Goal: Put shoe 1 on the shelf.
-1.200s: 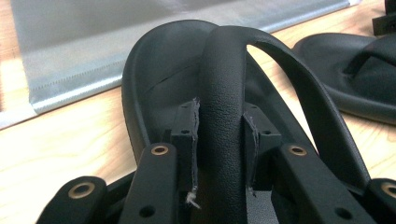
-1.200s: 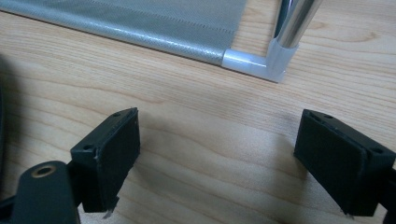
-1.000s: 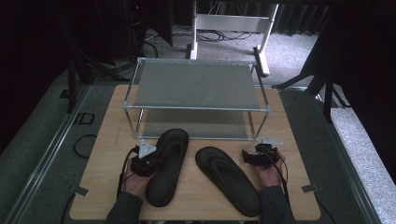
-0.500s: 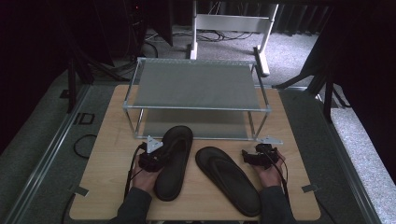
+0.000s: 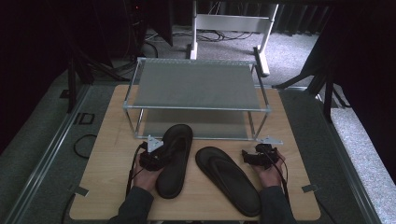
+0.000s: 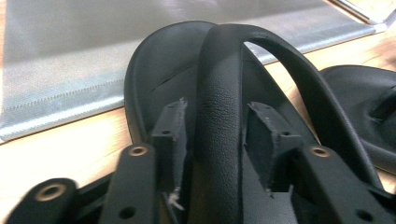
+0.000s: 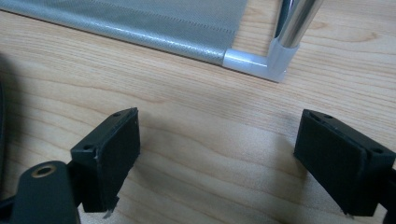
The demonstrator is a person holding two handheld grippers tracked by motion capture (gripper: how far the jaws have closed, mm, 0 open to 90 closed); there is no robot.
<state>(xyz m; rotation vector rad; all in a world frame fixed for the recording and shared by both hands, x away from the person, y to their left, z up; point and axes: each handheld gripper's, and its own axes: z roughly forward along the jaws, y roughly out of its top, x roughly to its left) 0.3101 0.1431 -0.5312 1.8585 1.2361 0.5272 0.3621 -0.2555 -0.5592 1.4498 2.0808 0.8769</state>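
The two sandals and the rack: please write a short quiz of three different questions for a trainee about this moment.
1. True or false: the left gripper is shut on the strap of the left sandal.
2. Which gripper has its jaws open over bare wood? A) the left one B) the right gripper
3. Fill in: the right sandal lies flat on the ___, in front of the rack.

Key: 1 true; 2 B; 3 table.
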